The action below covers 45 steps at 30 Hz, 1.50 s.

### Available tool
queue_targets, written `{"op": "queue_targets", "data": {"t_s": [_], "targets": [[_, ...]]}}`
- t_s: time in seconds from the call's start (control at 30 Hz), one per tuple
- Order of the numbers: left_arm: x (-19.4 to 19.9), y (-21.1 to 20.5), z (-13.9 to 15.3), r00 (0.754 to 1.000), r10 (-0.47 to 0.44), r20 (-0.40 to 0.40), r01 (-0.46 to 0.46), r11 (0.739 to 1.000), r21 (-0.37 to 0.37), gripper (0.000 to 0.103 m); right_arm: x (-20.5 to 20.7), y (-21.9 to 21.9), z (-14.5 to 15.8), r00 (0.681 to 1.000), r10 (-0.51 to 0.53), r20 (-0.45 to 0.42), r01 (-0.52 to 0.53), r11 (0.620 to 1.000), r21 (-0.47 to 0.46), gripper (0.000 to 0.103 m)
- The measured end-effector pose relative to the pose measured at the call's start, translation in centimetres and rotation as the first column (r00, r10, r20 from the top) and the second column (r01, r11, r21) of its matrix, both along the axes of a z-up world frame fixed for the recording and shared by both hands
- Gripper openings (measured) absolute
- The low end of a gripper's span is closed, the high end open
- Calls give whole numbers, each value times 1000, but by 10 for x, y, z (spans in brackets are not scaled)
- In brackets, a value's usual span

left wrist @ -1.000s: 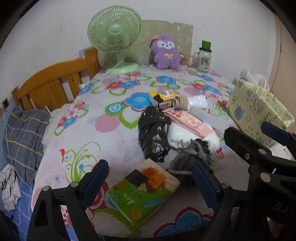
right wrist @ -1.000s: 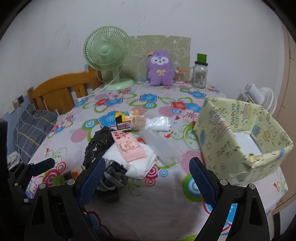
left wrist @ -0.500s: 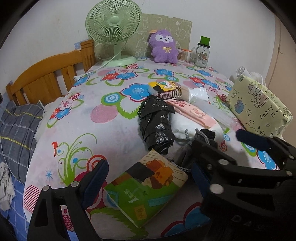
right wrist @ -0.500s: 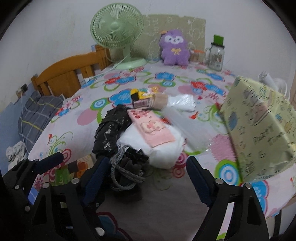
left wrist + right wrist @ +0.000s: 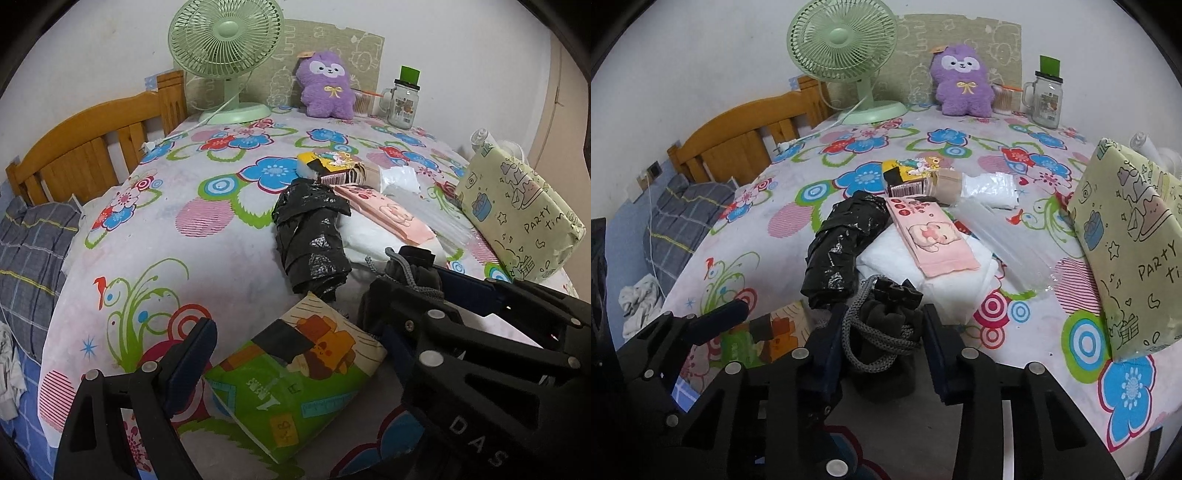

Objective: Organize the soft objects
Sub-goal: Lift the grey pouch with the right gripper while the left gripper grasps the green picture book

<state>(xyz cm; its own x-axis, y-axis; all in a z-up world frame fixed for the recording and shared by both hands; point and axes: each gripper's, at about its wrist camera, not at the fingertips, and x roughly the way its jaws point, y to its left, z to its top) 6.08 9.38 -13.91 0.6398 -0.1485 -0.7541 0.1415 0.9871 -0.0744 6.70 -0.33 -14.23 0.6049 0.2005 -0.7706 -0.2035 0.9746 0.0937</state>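
Two grippers sit low over my flowered bedspread (image 5: 820, 184). At left, my left gripper (image 5: 291, 354) spreads wide around a green picture pouch (image 5: 295, 376), untouched. At right, my right gripper (image 5: 882, 332) brackets the dark drawstring pouch (image 5: 886, 325), jaws narrow, contact unclear, probably to lift it toward the yellow gift box (image 5: 1126, 243).

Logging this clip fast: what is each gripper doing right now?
Left gripper: open, holding nothing.
Right gripper: fingers around the dark drawstring pouch; grip cannot be told.
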Motion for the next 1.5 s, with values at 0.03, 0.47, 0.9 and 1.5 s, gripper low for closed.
{"op": "queue_targets", "data": {"t_s": [0.03,0.47,0.9,1.5], "targets": [[0,0,0,1000,-2,1,2,1000,-4,92,-1,-1,1,1000,-6,6,6,1000,-2,41],[1,-11,-6,1000,6,0,-6,999,53,83,-3,-23,10,994,-87,62,89,995,-39,40],[-7,-33,15,998,-6,62,1,997,71,79,-17,-46,25,987,-122,101,125,992,-23,40],[-13,-68,57,989,-45,144,33,996,81,79,-30,-77,62,973,-161,168,165,986,-13,40]]}}
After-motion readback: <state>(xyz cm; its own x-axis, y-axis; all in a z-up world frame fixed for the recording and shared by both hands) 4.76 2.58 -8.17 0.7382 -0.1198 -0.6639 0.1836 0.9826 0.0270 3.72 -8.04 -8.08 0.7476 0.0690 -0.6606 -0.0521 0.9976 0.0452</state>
